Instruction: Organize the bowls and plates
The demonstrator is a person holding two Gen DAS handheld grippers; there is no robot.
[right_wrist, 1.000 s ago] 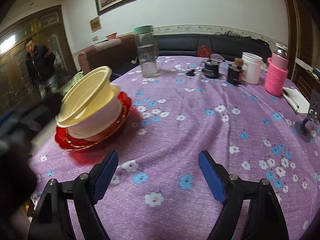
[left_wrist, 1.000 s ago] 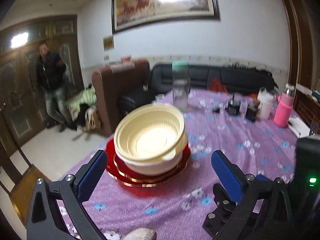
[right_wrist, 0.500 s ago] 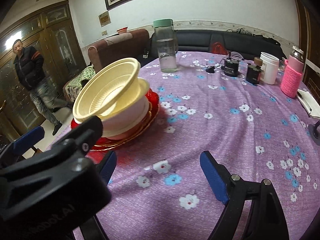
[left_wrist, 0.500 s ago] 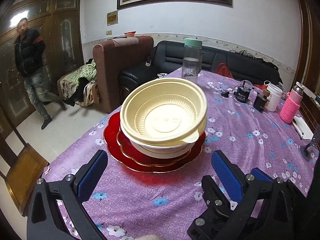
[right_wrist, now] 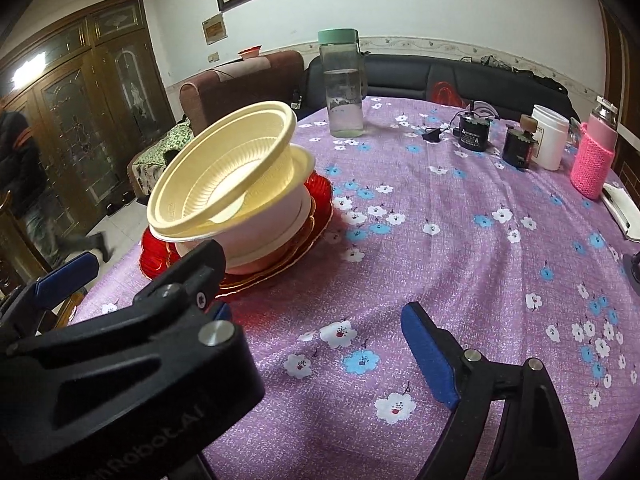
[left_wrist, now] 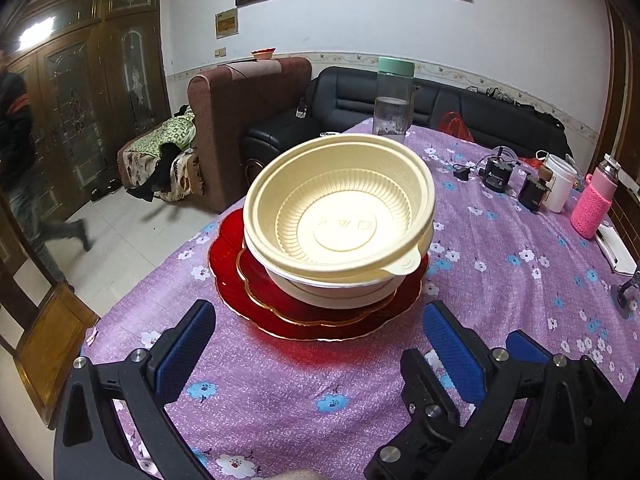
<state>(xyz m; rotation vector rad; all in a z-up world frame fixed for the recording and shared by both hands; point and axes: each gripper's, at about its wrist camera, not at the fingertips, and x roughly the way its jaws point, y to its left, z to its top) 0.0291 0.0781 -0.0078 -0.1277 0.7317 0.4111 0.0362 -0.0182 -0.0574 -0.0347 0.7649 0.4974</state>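
A cream plastic bowl (left_wrist: pixel 340 216) sits tilted in a white bowl (left_wrist: pixel 332 292), which rests on stacked red plates (left_wrist: pixel 240 280) near the table's left edge. The stack also shows in the right wrist view: cream bowl (right_wrist: pixel 224 176), white bowl (right_wrist: pixel 276 232), red plates (right_wrist: pixel 316 208). My left gripper (left_wrist: pixel 316 336) is open and empty, just in front of the plates. My right gripper (right_wrist: pixel 316 336) is open and empty, to the right of the stack; its left finger is mostly hidden behind the left gripper's body (right_wrist: pixel 120 380).
A purple flowered tablecloth (right_wrist: pixel 440 240) covers the table. A clear bottle with a green lid (right_wrist: pixel 342 84) stands behind the stack. Small black devices (right_wrist: pixel 474 132), a white jar (right_wrist: pixel 550 142) and a pink-sleeved bottle (right_wrist: pixel 592 156) stand at the far right. A person (left_wrist: pixel 24 168) walks at left.
Both grippers have moved closer to the bowl stack and stay open. The left gripper's body now fills the lower left of the right wrist view. The person has walked further left.
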